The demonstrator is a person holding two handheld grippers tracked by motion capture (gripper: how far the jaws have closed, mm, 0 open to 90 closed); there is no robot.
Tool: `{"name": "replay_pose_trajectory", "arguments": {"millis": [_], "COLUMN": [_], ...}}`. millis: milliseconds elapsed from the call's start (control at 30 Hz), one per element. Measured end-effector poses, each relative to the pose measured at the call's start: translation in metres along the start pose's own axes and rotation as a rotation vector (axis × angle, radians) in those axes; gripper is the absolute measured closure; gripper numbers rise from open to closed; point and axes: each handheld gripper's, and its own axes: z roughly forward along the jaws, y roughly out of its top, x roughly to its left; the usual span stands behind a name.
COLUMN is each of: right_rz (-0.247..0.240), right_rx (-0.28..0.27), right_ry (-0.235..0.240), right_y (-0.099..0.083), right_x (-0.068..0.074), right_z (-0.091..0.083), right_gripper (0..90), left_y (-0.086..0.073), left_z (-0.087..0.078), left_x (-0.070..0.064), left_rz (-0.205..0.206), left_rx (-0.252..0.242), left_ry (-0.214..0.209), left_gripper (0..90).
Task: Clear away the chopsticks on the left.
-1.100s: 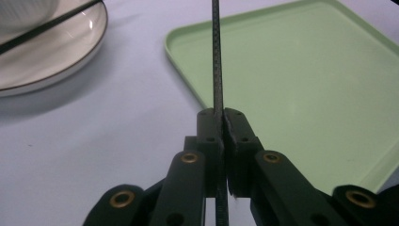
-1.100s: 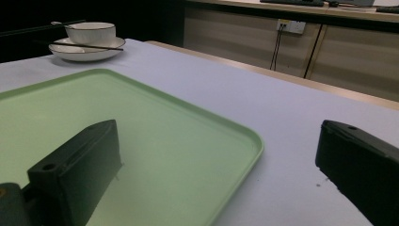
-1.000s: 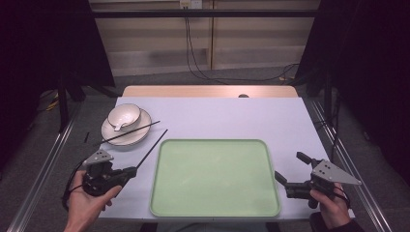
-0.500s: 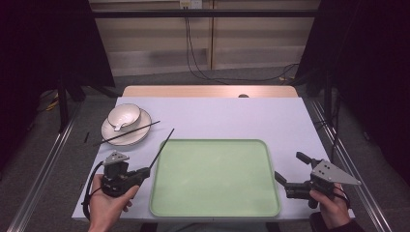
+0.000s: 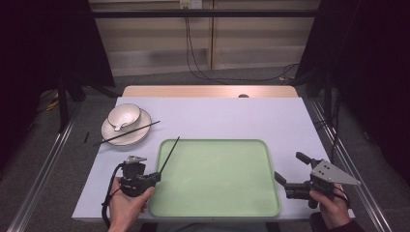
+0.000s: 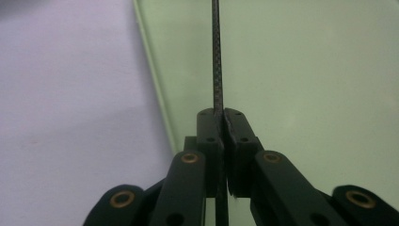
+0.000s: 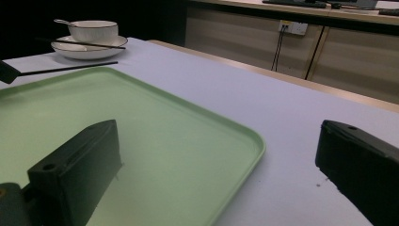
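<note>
The left gripper, near the table's front-left corner, is clenched on a black chopstick, which slants out over the left edge of the green tray, probably on its way into it. A second chopstick rests across the plate holding a bowl; the bowl's spoon is hard to make out. The right gripper waits released, empty, at the tray's right edge.
</note>
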Motion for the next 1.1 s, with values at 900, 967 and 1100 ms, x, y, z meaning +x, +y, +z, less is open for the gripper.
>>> {"name": "replay_pose_trajectory", "arguments": {"millis": [900,967,1100], "right_rz": [-0.016,-0.019,-0.019], "right_rx": [0.008,0.01,0.009], "right_ry": [0.003,0.007,0.007], "right_y": [0.0,0.0,0.0], "right_x": [0.002,0.002,0.002], "right_z": [0.001,0.001,0.001], "right_gripper": [0.2,0.2,0.2], "left_y": [-0.007,-0.007,-0.008], "left_z": [0.022,0.022,0.021], "left_x": [-0.004,-0.004,-0.002], "left_rz": [-0.035,-0.027,-0.026], "left_rx": [0.051,0.053,0.034], "left_ry": [0.007,0.01,-0.005], "left_gripper": [81.5,81.7,78.5]}}
